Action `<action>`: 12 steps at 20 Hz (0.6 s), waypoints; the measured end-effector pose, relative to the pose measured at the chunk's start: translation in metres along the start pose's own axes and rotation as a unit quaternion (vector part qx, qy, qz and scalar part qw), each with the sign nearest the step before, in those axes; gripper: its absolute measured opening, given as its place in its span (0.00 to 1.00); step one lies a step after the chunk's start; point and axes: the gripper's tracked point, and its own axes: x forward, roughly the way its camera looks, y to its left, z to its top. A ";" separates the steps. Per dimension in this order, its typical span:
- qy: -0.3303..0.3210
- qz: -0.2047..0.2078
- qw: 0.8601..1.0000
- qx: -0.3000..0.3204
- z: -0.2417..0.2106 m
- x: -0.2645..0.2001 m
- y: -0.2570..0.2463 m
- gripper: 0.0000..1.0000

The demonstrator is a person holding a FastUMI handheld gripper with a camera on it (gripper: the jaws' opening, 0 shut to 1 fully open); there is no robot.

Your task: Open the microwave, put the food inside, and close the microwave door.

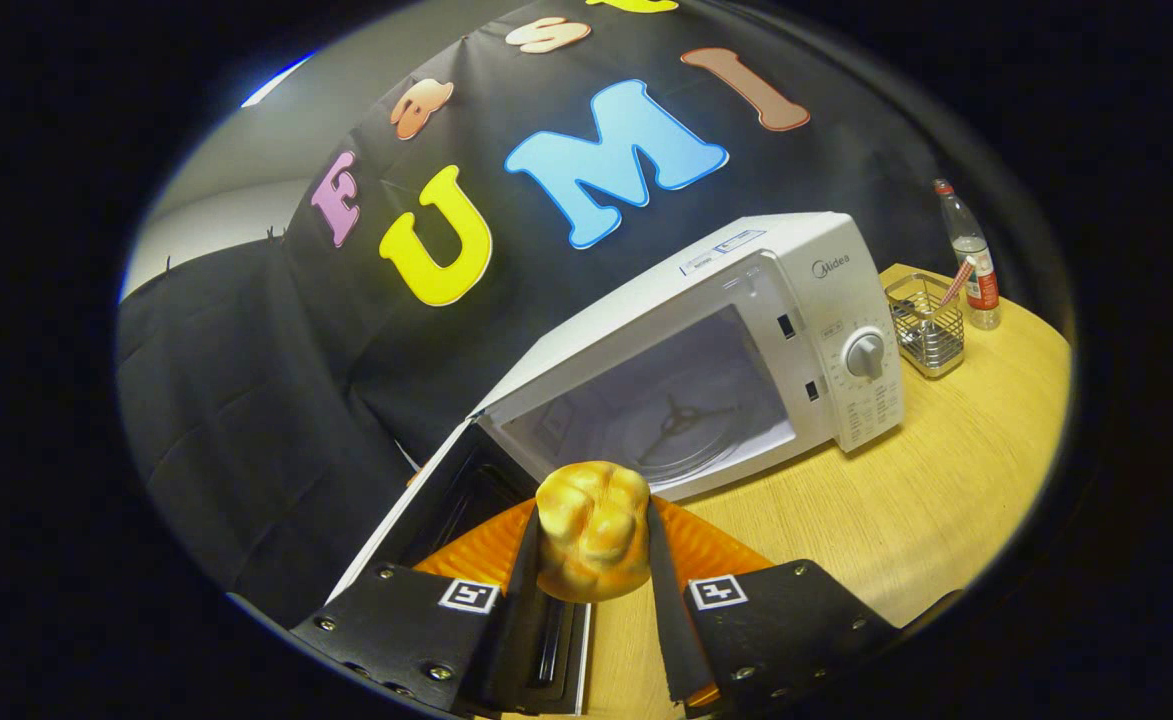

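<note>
Tool: my gripper (591, 600) is closed part-way, both fingers pressing the sides of a golden-brown, knobbly bread roll (592, 540); the roll sits upright between them, clear of the table.
Food position: held just in front of the microwave opening, not yet inside.
Door: the white microwave door with dark window (446, 520) hangs swung open beside my left finger.
Cavity: white box microwave (746, 330) stands on the pale wooden table (946, 500); the chamber (666, 410) is lit, with the turntable hub visible.
Step in hand: I judge opening is done; loading is under way.
Next move calls for: carrying the roll forward over the sill, lowering onto the turntable, then releasing.
Beyond: wire mesh basket (926, 330) and clear bottle with red label (971, 255) right of the microwave, well apart from my path.
</note>
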 end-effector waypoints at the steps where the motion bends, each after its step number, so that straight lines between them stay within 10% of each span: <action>1: -0.002 0.000 1.000 0.002 0.000 0.008 0.000 0.54; 12: -0.044 -0.020 0.999 0.021 -0.005 0.091 -0.024 0.55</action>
